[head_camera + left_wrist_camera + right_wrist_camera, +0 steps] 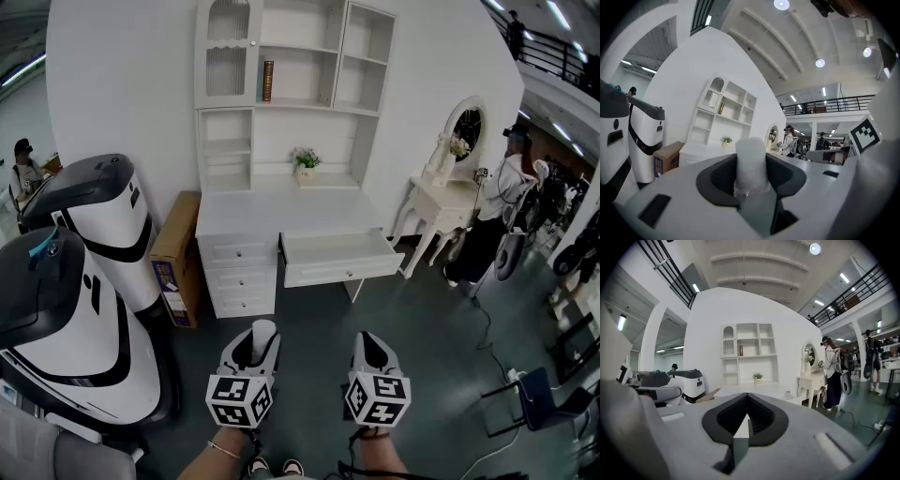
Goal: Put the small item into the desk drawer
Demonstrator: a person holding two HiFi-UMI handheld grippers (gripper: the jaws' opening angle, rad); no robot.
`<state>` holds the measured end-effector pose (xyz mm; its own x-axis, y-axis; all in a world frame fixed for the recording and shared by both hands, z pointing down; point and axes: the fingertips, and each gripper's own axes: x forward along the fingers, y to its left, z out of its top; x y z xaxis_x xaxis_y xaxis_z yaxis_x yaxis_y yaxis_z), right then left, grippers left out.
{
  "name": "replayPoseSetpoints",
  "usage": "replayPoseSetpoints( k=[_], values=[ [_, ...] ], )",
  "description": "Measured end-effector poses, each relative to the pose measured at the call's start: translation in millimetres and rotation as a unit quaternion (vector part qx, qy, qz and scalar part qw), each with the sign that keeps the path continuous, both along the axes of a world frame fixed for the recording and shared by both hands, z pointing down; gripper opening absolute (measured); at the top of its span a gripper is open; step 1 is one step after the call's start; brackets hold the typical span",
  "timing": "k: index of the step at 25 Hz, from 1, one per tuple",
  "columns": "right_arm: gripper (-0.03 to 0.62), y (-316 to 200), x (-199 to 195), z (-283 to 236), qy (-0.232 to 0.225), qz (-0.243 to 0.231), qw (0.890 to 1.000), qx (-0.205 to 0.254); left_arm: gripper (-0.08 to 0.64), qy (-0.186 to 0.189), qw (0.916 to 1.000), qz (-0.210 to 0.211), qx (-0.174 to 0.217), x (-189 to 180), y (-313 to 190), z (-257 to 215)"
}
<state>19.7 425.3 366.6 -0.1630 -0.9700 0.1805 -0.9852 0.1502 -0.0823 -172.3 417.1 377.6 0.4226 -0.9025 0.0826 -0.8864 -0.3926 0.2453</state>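
The small item [264, 330] is a pale, whitish roll that stands upright between the jaws of my left gripper [260, 345], low in the head view. In the left gripper view the roll [751, 159] fills the gap and both dark pads press on its sides. My right gripper [372, 349] hangs beside it, its jaws shut with nothing between them [747, 414]. Ahead stands the white desk [281, 214], its right-hand drawer [342, 260] pulled out and open. Both grippers are well short of the drawer, over the dark floor.
Two large white-and-black machines [98, 230] stand at the left, with a cardboard box [176, 253] against the desk's side. A small potted plant [306, 159] sits on the desk. A white vanity table [450, 199] and a person [502, 202] are at the right.
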Motion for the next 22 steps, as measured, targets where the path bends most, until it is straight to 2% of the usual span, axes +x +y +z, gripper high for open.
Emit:
replayPoseSetpoints(
  k=[8, 22],
  values=[
    [0.005, 6.4, -6.2, 3.6, 0.0, 0.003, 1.0, 0.0, 0.174, 0.002, 0.9999, 0.008, -0.006, -2.7, 5.1, 4.8],
    [0.005, 10.1, -6.1, 19.7, -0.002, 0.058, 0.998, -0.01, 0.174, 0.014, 0.9989, 0.043, -0.014, -15.5, -15.9, 16.5]
  ],
)
